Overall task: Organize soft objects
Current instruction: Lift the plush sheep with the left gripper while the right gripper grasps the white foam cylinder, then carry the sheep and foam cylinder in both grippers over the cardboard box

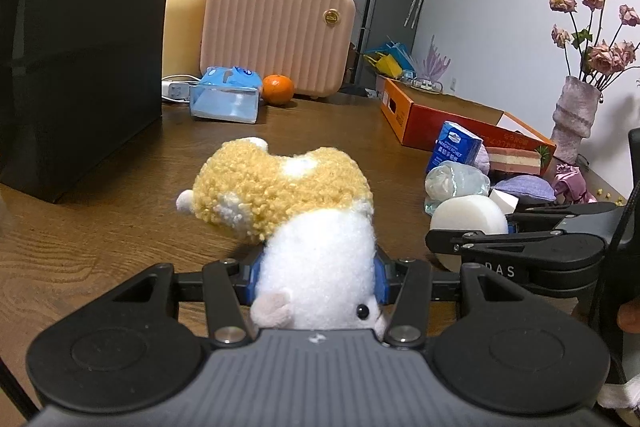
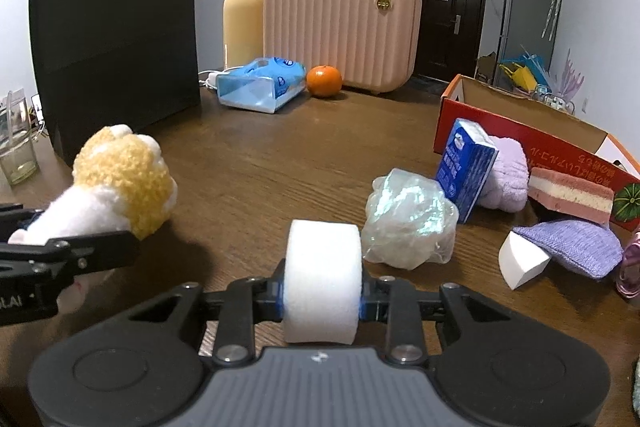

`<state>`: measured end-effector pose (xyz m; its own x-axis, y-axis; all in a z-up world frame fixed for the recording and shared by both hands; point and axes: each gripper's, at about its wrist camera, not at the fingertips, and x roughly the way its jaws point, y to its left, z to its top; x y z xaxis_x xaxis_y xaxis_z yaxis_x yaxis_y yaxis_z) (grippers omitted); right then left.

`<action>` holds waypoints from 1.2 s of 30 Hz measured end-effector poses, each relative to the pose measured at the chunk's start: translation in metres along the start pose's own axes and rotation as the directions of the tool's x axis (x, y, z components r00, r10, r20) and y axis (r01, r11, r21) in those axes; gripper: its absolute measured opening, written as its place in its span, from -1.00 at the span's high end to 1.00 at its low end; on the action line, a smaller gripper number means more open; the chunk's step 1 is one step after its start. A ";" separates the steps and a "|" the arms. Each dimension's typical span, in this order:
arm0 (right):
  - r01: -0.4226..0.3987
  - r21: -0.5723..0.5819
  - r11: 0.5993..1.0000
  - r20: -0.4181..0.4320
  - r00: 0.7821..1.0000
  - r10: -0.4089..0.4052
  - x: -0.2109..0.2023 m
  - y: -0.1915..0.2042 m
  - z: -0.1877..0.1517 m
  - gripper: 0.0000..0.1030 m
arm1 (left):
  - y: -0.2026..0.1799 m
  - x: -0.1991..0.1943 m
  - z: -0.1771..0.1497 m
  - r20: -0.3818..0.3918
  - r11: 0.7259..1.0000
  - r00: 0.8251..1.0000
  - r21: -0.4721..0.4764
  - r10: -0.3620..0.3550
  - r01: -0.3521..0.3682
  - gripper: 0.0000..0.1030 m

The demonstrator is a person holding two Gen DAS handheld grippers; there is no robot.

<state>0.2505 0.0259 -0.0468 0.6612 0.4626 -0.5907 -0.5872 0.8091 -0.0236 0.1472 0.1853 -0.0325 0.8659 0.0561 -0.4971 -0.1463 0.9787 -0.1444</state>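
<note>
Left tongs [image 1: 316, 277] clamp a plush toy [image 1: 288, 203] over the wooden table [image 1: 100, 227]

Middle of the tabletop [image 2: 280, 155] was open wood, free to pass through. Left edge was blocked by a tall black paper bag [image 2: 116, 27]. Far edge was walled off by a yellow jug [image 2: 244, 11], a pink case [image 2: 340, 27], a blue tissue pack [image 2: 260, 85] and an orange [image 2: 324, 80]. Right edge was crowded: a red cardboard box [image 2: 520, 131], a blue handkerchief pack [image 2: 466, 167], a clear plastic wad [image 2: 408, 219], a layered sponge [image 2: 570, 193] and a purple cloth [image 2: 572, 243], touching or just beside each other.
</note>
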 end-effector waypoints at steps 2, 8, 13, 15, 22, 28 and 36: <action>-0.001 0.004 1.000 0.005 1.000 0.001 -0.001 -0.003 0.001 0.44 | -0.002 0.001 0.001 -0.001 1.000 1.000 0.004 -0.001 0.001 0.03; 0.006 0.016 1.000 0.023 1.000 -0.006 -0.007 -0.013 0.002 0.44 | -0.012 0.004 0.006 -0.001 1.000 1.000 0.019 -0.007 0.007 0.03; 0.016 0.027 1.000 0.043 0.999 -0.017 -0.015 -0.025 0.002 0.44 | -0.024 0.008 0.010 0.001 0.999 1.000 0.033 -0.015 0.015 0.03; 0.019 0.031 0.999 0.049 0.999 -0.021 -0.018 -0.030 0.002 0.44 | -0.030 0.009 0.013 0.003 0.999 1.000 0.042 -0.018 0.018 0.03; 0.041 0.046 0.998 0.079 0.996 -0.045 -0.028 -0.051 0.004 0.44 | -0.050 0.013 0.023 0.017 0.998 0.999 0.064 -0.030 0.028 0.03; 0.066 0.059 0.996 0.108 0.992 -0.072 -0.038 -0.071 0.008 0.44 | -0.068 0.018 0.033 0.037 0.995 0.998 0.087 -0.042 0.039 0.03; 0.103 0.078 0.992 0.144 0.983 -0.113 -0.053 -0.103 0.012 0.44 | -0.094 0.027 0.048 0.055 0.992 0.997 0.117 -0.062 0.055 0.03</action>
<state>0.2821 -0.0777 -0.0033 0.7839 0.4154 -0.4615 -0.4776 0.8783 -0.0208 0.2073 0.1047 0.0088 0.8982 0.0064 -0.4395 -0.0413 0.9967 -0.0700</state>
